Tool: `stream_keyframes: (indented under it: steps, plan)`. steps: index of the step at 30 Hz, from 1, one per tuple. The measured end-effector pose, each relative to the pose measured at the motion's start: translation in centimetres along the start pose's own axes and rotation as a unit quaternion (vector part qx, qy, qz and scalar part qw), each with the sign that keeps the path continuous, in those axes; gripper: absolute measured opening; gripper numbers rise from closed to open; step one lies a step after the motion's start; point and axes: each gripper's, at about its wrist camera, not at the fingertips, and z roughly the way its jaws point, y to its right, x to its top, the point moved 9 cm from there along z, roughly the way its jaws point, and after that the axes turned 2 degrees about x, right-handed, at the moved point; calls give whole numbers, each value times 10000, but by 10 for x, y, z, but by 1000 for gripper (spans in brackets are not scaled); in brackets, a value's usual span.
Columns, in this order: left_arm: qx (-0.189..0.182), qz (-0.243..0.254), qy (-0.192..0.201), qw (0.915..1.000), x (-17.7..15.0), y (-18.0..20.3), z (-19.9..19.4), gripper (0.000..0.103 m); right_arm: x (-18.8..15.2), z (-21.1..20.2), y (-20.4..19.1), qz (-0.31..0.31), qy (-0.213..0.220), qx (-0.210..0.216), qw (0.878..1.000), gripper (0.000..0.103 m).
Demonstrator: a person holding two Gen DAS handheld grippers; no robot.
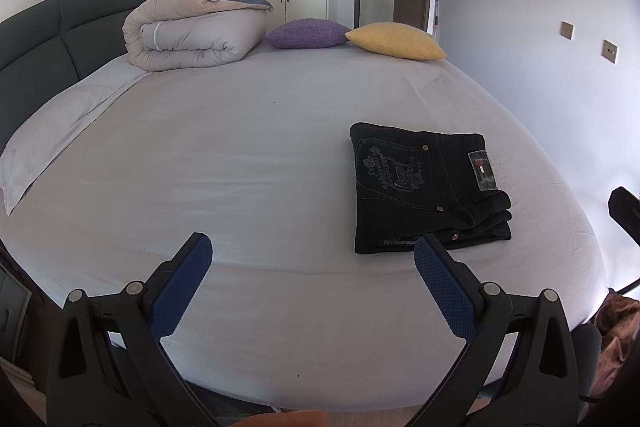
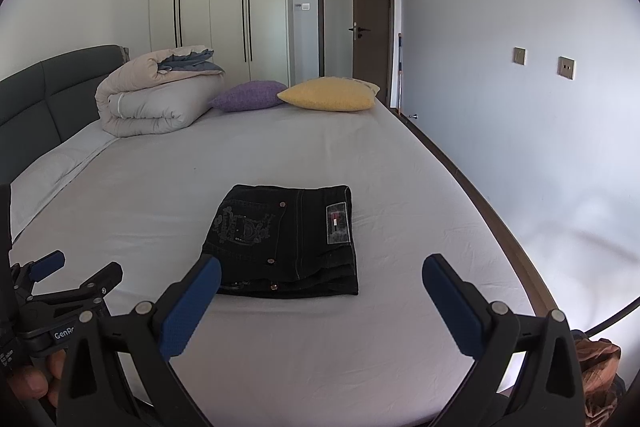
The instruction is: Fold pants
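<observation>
Already folded into a compact rectangle, the black denim pants (image 2: 286, 243) lie flat on the white-sheeted bed (image 2: 400, 167), back pocket and waist label facing up. Both the left gripper (image 1: 313, 247) and right gripper (image 2: 322, 269) hover just short of them, blue-padded jaws spread wide, holding nothing

Both my wrist cameras sit low off the near edge of the bed (image 1: 280, 131), facing across it toward the wardrobe. The left one has the folded pants (image 1: 424, 187) ahead to its right; the right one sees them (image 2: 284, 239) dead ahead and nearer. Both views share the bed, pants, cushions, rolled duvet (image 2: 156, 95) and the doorway.
</observation>
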Motion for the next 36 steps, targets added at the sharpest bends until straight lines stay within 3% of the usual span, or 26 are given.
stream_keyframes:
  steps: [36]
  plan:
    - [-3, -40, -42, 10000, -6, -1, 6, 103, -9, 4, -6, -89, -100, 55, 9999, 103]
